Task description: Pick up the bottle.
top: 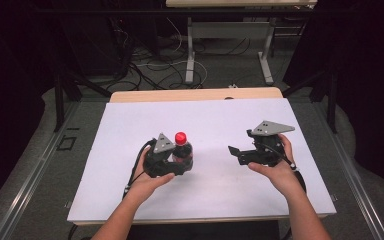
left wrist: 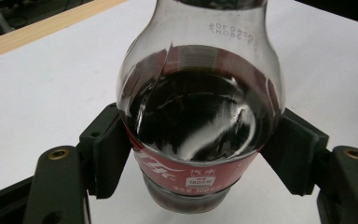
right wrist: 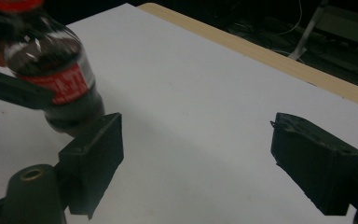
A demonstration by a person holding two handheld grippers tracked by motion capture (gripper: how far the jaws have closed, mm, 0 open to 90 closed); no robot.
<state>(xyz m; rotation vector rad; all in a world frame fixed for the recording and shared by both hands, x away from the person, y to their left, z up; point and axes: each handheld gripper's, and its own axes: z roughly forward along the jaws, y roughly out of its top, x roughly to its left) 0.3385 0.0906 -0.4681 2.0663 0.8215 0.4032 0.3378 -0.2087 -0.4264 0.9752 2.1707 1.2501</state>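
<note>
Seen from the high view, the left gripper (top: 179,161) clamps a cola bottle (top: 182,149) standing mid-table (top: 130,125), while the right gripper (top: 236,154) sits apart, holding nothing. Left gripper view: both pads (left wrist: 109,154) press the bottle's label band. Right gripper view: jaws spread wide over bare white surface, bottle off to the upper left.

Right gripper (right wrist: 196,154): jaws wide apart, nothing between them, white worktop (right wrist: 191,84) visible in the gap. Upper left: cola bottle (right wrist: 56,79), red cap, red label, dark liquid, slightly blurred. Left gripper (right wrist: 16,91) clamps it at the label; one dark jaw crosses the label's front. Wooden worktop edge runs along the far side; cables on the floor beyond.
</note>
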